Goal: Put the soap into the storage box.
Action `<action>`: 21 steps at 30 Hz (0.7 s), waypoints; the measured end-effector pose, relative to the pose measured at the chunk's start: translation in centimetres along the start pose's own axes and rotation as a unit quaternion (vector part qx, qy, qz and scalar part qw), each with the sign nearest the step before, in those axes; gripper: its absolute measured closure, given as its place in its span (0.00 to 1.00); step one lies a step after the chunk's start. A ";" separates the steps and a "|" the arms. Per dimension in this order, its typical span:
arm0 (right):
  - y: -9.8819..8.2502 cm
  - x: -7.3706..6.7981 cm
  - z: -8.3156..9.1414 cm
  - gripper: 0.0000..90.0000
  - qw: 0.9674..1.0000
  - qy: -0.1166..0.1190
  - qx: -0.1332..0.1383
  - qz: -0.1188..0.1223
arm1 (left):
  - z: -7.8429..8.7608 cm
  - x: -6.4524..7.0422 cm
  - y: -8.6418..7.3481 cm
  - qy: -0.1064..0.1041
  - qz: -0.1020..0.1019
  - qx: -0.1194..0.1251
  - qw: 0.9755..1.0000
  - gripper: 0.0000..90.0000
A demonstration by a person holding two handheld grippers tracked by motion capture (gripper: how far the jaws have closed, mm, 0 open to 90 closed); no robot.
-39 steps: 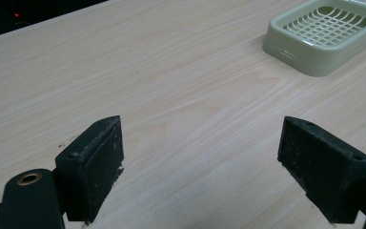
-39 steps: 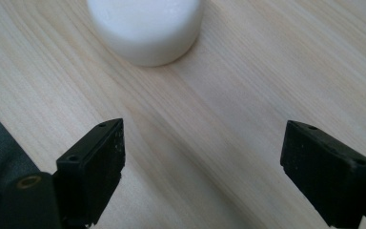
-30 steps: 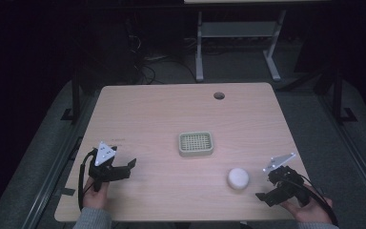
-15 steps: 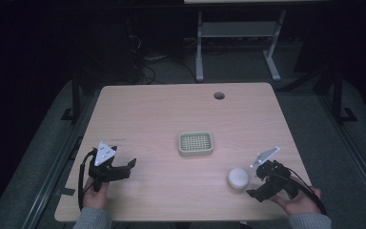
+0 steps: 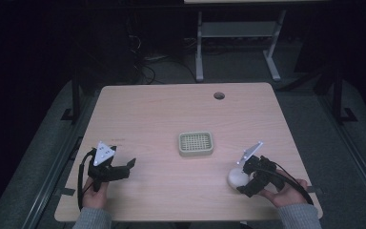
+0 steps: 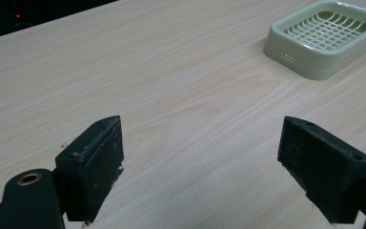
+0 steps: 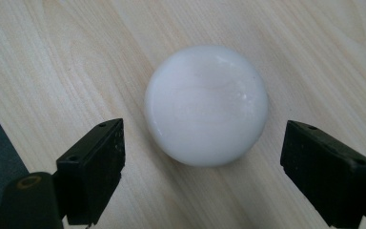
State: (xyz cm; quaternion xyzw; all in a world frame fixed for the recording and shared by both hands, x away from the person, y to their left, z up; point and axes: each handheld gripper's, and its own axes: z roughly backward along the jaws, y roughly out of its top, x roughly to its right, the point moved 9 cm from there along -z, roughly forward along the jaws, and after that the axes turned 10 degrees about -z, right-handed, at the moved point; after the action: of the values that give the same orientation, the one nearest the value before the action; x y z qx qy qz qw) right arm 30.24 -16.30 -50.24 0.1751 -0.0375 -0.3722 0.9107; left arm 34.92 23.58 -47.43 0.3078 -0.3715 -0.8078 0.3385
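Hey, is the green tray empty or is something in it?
Empty. The tray shows only its bare grid floor; the white soap lies apart on the table.

The table is pale wood-grain laminate, smooth and matt. The soap looks white, waxy and slightly glossy. The dish is pale green moulded plastic, faintly shiny. The right tongs have matt black, scuffed jaws.

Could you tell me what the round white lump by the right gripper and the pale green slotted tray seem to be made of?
The round white lump looks like soap or wax: smooth, slightly glossy, with soft edges. The pale green slotted tray looks like moulded plastic, matte, with a grid base and rounded rim.
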 end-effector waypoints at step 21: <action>1.4 0.0 -1.7 0.16 1.000 0.006 -0.023 0.013 | 0.0 0.0 0.0 0.000 0.001 0.002 1.000 0.17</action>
State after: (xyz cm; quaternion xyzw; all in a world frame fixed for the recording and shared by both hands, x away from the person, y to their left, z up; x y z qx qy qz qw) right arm 31.53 -14.93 -51.36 0.1557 -0.0257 -0.3603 0.9194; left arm 34.93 23.58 -47.39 0.3086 -0.3731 -0.8068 0.3385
